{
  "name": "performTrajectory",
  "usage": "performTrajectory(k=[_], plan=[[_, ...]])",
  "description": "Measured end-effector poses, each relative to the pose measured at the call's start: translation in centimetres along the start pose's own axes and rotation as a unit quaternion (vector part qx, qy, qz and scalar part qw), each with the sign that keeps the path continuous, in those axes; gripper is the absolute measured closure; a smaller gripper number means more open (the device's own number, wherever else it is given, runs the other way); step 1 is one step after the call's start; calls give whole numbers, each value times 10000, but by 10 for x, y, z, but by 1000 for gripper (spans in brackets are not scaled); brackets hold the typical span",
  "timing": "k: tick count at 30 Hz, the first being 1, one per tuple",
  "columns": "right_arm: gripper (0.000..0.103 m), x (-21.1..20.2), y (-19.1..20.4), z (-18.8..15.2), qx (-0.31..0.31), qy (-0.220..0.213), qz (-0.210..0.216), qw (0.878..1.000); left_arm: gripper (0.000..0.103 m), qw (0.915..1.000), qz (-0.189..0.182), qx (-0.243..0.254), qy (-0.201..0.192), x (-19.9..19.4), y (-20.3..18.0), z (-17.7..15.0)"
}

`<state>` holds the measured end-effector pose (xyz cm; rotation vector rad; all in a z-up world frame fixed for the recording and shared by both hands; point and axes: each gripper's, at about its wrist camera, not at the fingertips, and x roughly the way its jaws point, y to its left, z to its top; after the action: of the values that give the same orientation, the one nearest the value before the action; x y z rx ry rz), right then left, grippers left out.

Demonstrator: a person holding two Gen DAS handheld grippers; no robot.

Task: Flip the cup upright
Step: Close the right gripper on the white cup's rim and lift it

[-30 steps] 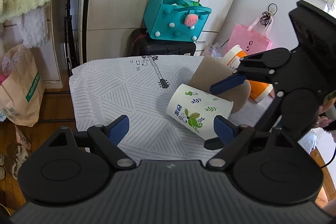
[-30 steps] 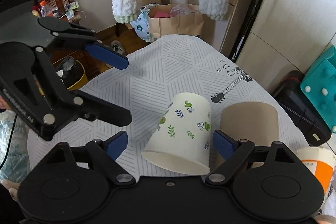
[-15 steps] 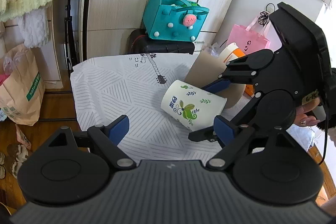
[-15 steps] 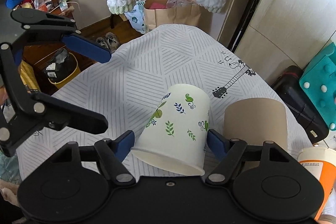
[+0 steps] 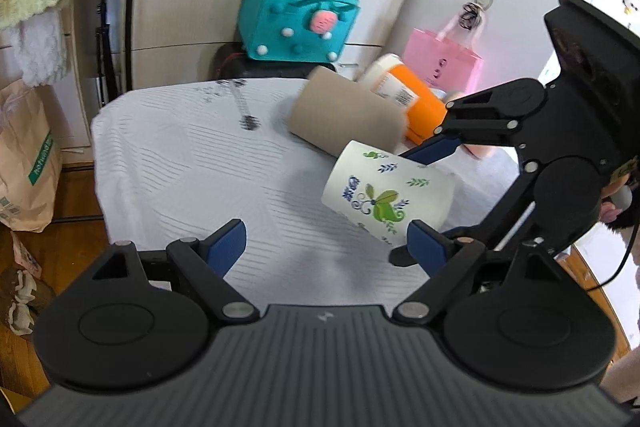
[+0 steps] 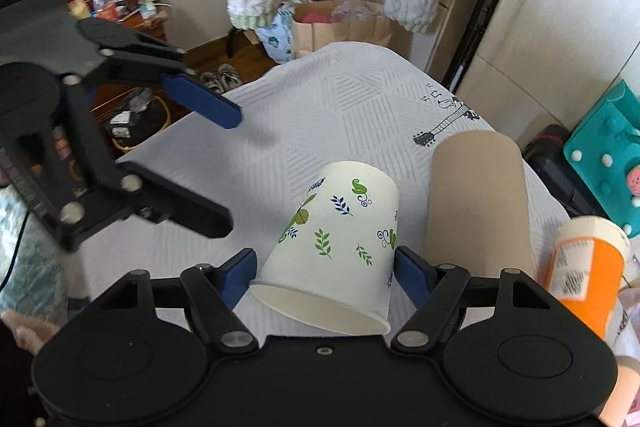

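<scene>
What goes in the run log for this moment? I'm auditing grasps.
right gripper: shut on white leaf-printed paper cup | cup: tilted, lifted | left gripper: open, empty

Right gripper [image 6: 326, 273] has the white leaf-print cup [image 6: 336, 247] pinched between its blue fingers [image 6: 410, 277], one pad on each side near the rim. The cup is tilted, base pointing away, open mouth toward the camera. Just beside it on the right stands a plain brown cup [image 6: 478, 207], upside down on the striped tabletop [image 6: 328, 107], and further right an orange-and-white cup [image 6: 584, 267]. Over on the left, the left gripper [image 6: 224, 167] hangs above the tabletop with its fingers spread wide, nothing between them. A teal bag [image 6: 604, 155] sits at the right edge.
</scene>
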<state>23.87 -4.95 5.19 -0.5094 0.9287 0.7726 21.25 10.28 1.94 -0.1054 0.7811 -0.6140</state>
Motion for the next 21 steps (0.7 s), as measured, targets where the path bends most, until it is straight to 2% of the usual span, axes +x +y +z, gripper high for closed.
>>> performTrajectory(k=[7, 12, 16, 19, 21], plan=[[24, -42, -2, -44, -84, 2, -35, 10000, 15, 9989, -429, 192, -28, -2, -43, -9], [24, -57, -5, -75, -328, 77, -95, 9994, 15, 9973, -645, 357, -61, 2, -74, -16], [24, -60, -9, -89, -671, 139, 124, 9976, 15, 9957, -757, 529, -71, 5, -95, -21], [24, -56, -8, -92, -876, 66, 512, 9948, 15, 9953, -780, 572, -75, 8, -104, -23], [24, -47, -6, -92, -982, 93, 565, 9935, 15, 9950, -827, 566, -46, 8, -106, -23]])
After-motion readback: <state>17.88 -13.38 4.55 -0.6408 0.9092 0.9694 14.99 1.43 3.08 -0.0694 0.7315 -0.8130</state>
